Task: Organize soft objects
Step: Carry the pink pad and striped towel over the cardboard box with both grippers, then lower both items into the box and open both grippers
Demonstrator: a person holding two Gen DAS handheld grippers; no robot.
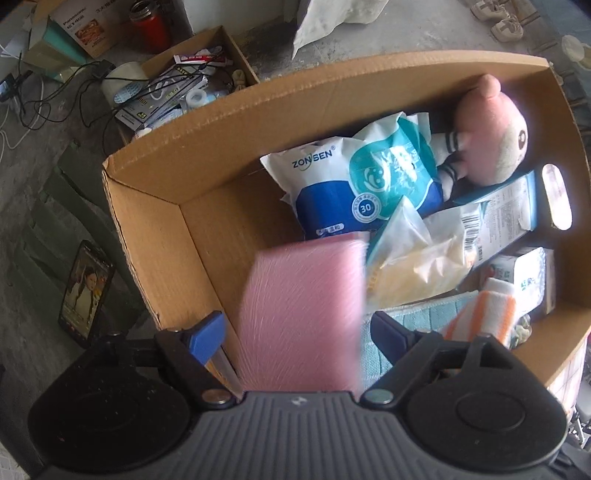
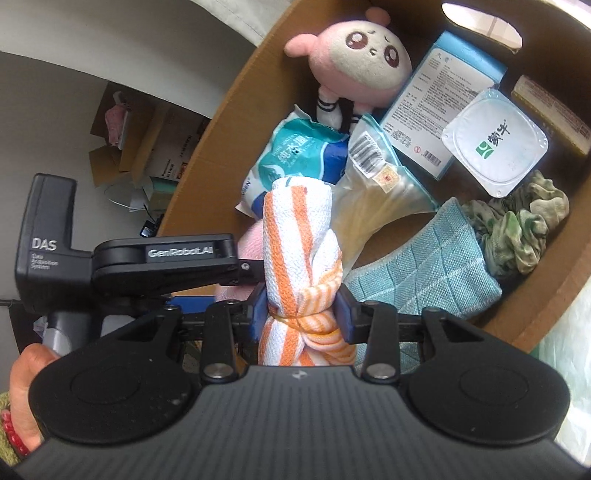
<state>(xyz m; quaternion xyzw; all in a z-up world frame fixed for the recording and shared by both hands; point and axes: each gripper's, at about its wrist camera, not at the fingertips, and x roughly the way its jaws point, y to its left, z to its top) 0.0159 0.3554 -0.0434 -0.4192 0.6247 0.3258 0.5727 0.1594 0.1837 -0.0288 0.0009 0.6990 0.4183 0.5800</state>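
Note:
A large cardboard box [image 1: 221, 122] holds a pink plush doll [image 1: 487, 129], a blue-and-white wipes pack [image 1: 332, 184], a clear plastic bag [image 1: 417, 258] and a teal cloth [image 2: 424, 266]. My left gripper [image 1: 297, 325] points down into the box. A blurred pink sponge [image 1: 303, 302] sits between its blue pads, which stand wide and do not seem to press on it. My right gripper [image 2: 301, 306] is shut on a knotted orange-and-white striped towel [image 2: 295, 229] just over the teal cloth. The left gripper's body [image 2: 162, 258] shows close on the left in the right wrist view.
Also in the box: a blue carton [image 2: 436, 103], a white yogurt cup [image 2: 495, 140], a green camouflage scrunched cloth [image 2: 517, 225]. Outside it on the floor lie a smaller box of clutter [image 1: 192, 77], cables, a phone [image 1: 86, 291] and a red bottle [image 1: 149, 26].

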